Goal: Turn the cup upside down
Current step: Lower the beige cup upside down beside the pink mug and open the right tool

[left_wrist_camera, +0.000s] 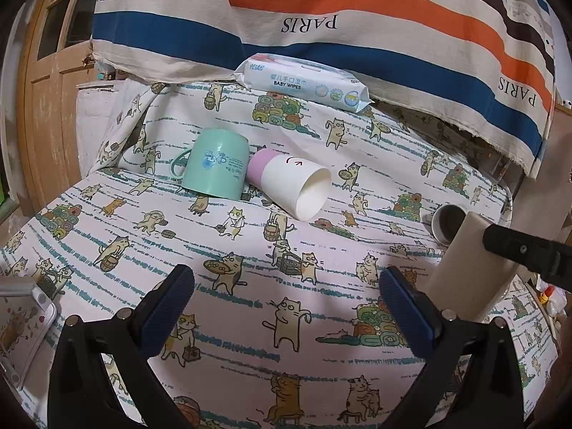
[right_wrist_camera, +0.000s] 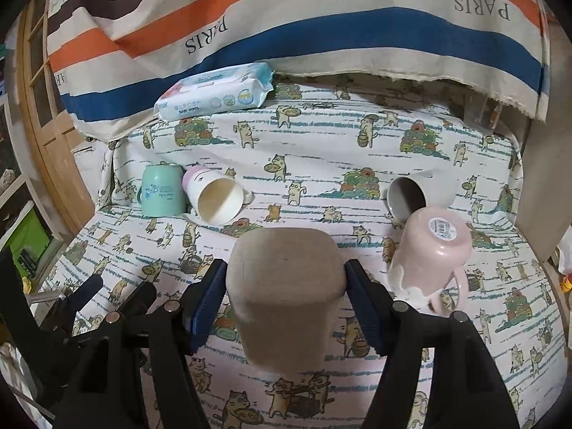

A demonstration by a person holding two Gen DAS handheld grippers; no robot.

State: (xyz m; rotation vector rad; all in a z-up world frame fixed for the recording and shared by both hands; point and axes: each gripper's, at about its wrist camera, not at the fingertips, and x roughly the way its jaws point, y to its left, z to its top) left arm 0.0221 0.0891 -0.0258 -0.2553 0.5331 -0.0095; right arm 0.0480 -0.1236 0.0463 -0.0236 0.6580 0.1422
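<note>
My right gripper [right_wrist_camera: 286, 286] is shut on a beige cup [right_wrist_camera: 286, 296], held above the cat-print cloth with its closed base toward the camera. The same cup shows at the right of the left wrist view [left_wrist_camera: 468, 268]. My left gripper [left_wrist_camera: 286, 286] is open and empty over the cloth. A green mug [left_wrist_camera: 216, 162] stands upside down at the back left. A pink-and-white cup [left_wrist_camera: 293, 187] lies on its side beside it, mouth toward me. A white mug [right_wrist_camera: 418, 195] lies on its side at the right. A pink mug [right_wrist_camera: 432, 250] stands upside down next to it.
A pack of baby wipes [left_wrist_camera: 304, 84] lies at the back against a striped PARIS cloth [left_wrist_camera: 321, 18]. A wooden door [left_wrist_camera: 53, 71] stands at the left. A patterned box [left_wrist_camera: 21, 325] sits at the left edge. The table's cloth [left_wrist_camera: 250, 250] drops off at the back left.
</note>
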